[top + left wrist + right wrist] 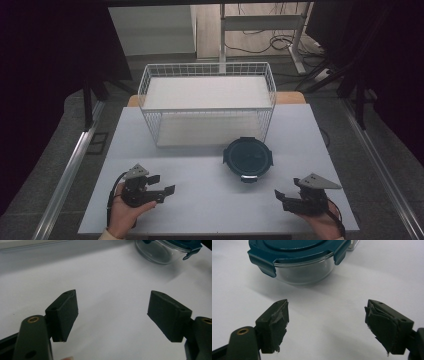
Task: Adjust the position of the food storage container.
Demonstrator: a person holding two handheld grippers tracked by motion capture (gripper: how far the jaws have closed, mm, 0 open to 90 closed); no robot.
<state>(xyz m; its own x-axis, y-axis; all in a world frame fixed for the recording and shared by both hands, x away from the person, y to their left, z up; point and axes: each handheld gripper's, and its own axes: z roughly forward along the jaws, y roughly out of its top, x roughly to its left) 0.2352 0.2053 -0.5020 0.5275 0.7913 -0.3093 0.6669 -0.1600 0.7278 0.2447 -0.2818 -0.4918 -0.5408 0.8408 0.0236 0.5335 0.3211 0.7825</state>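
Note:
A round glass container with a dark teal clip-on lid stands on the white table, just in front of the wire basket's right end. In the right gripper view the container is close ahead, its lid clips down. The left gripper view catches the container at the top right. My left gripper rests near the table's front left, held by a hand, open with nothing between its jaws. My right gripper sits at the front right, also open and empty, aimed toward the container. Its pads look worn.
A white wire basket stands at the back middle of the table, with nothing visible inside. Dark curtains hang on both sides. A desk frame and cables lie on the floor beyond the table.

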